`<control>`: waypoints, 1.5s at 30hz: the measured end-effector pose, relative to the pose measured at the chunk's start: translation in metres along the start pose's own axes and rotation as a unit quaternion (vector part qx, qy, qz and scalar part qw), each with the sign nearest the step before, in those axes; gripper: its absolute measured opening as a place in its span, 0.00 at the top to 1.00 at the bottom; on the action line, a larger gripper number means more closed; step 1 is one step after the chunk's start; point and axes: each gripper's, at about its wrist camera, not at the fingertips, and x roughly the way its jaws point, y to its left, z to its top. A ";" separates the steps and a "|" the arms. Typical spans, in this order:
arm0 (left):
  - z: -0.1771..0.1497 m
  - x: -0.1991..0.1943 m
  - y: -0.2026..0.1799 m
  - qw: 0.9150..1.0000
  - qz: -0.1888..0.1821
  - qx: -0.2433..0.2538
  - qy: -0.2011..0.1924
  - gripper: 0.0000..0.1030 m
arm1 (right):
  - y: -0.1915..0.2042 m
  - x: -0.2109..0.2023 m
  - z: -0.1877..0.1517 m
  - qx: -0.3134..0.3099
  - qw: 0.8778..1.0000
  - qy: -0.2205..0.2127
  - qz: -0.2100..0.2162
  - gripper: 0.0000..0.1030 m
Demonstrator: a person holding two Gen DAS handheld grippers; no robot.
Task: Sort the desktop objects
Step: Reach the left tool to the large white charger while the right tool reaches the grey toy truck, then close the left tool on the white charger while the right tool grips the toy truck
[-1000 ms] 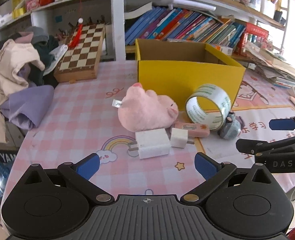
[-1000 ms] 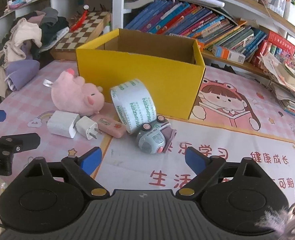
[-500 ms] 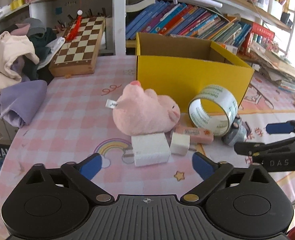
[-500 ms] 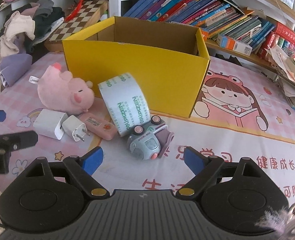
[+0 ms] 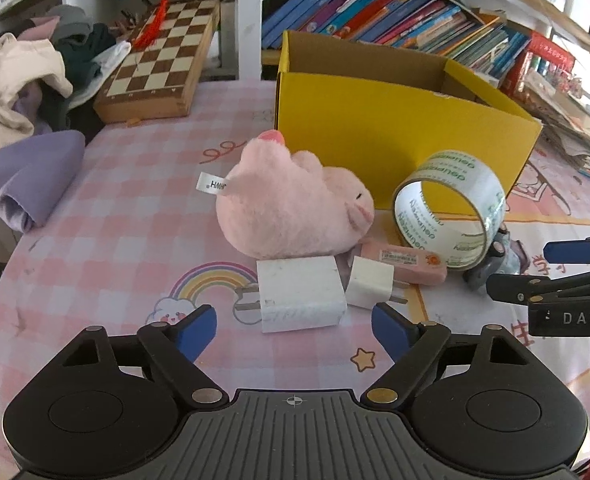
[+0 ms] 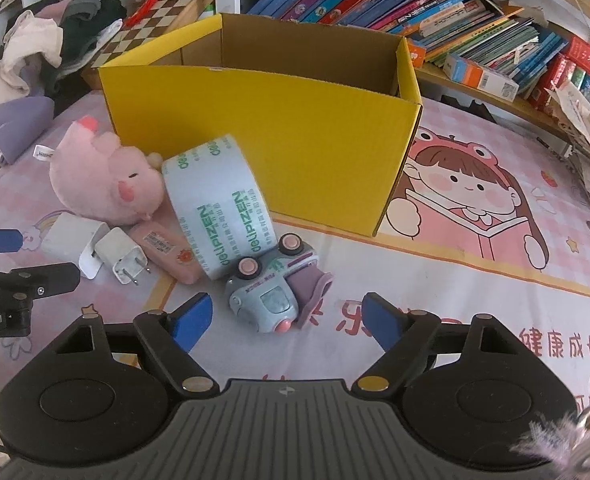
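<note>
A cluttered study corner, with slanting rows of books on the shelves behind, frames a table under a pink checked cloth (image 5: 107, 240) printed with rainbows and stars. On it stands an open yellow cardboard box (image 5: 379, 136), and a small heap of things to sort lies against its near wall: a pink plush pig (image 5: 295, 208), a large white square charger block (image 5: 299, 294), a small white plug adapter (image 5: 371, 282), a flat pink eraser-like bar (image 5: 407, 266), a roll of clear packing tape (image 5: 451, 208) standing on edge, and a grey toy car (image 6: 267, 284) with pink wheels.

The left gripper (image 5: 295, 326) hangs just short of the large charger, which lies straight ahead and centred between its blue pads (image 5: 197, 330). The block's long side runs across the span of the jaws, prongs towards the left pad. The jaws have just been narrowing but stand wide and hold nothing.

The right gripper (image 6: 287, 322) faces the toy car, which points nose-first at it and sits in line with the gap. Its jaws too have just been closing a little, are wide, and are empty.

Each hand is plainly nearer its own target, so I judge a straight push forward and down suits both.
</note>
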 end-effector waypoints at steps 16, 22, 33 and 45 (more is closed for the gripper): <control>0.008 0.024 -0.002 0.999 0.022 -0.015 0.021 0.34 | -0.007 0.029 0.014 -0.012 0.999 0.024 0.032 0.28; 0.010 0.029 -0.003 0.999 0.023 -0.006 0.023 0.35 | -0.009 0.037 0.018 -0.010 0.999 0.033 0.039 0.30; 0.010 0.024 0.002 1.000 0.011 0.001 0.020 0.36 | -0.011 0.034 0.015 0.005 0.999 0.030 0.033 0.37; 0.005 0.000 0.009 1.000 -0.006 -0.001 -0.003 0.36 | -0.004 0.007 0.001 0.025 1.000 0.007 0.014 0.37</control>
